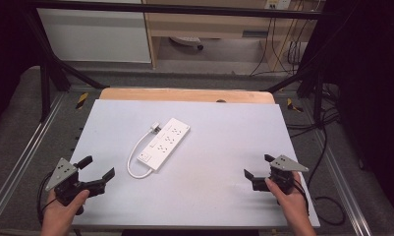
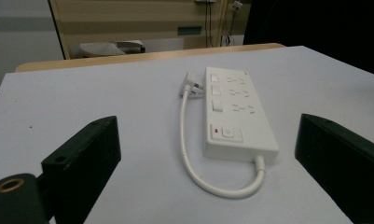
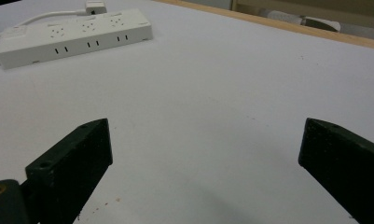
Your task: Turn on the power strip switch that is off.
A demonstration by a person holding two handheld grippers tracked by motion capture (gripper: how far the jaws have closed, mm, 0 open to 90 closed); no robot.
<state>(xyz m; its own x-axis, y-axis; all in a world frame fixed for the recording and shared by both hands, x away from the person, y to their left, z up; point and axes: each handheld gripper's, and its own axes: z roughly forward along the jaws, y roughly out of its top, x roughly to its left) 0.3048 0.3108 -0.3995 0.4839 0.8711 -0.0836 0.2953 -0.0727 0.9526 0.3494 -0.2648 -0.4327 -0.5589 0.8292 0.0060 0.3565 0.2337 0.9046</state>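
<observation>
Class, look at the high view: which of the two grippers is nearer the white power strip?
The left gripper. Its open fingers sit just beside the cable loop of the power strip; the right gripper lies farther off.

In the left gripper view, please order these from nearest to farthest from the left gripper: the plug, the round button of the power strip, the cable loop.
1. cable loop, just ahead, between the open jaws.
2. round button, on the power strip's near end.
3. plug, far back, left of the strip.
</observation>
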